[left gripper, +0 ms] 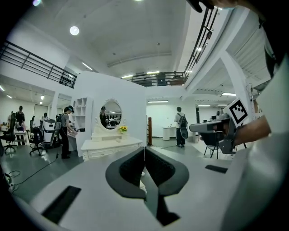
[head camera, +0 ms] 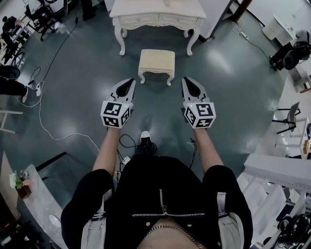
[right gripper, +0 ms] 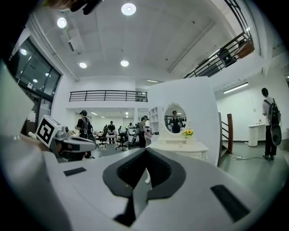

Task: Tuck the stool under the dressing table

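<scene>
Your black zip jacket (head camera: 160,194) fills the near edge of the head view, and both forearms reach out from it over the floor. The left gripper (head camera: 131,81) and the right gripper (head camera: 186,80) are held side by side, well apart from each other, and each gripper view shows its jaws pressed together with nothing between them. The cream cushioned stool (head camera: 156,61) stands just beyond the tips, centred between them. It is out in the open on the near side of the white dressing table (head camera: 158,7), clear of the table's legs and not yet tucked in. You look to be on the approach, so the push itself remains to be done. The next move calls for setting both tips against the stool's near edge and driving it straight away from you, square between the table legs so it does not clip one. The floor (head camera: 82,82) is dark, glossy and bare, so the stool should slide; a white cable (head camera: 73,135) lies off to the left. The table's oval mirror (left gripper: 111,114) backs onto a white partition in a large open hall, with people (left gripper: 66,131) standing at the far left.
</scene>
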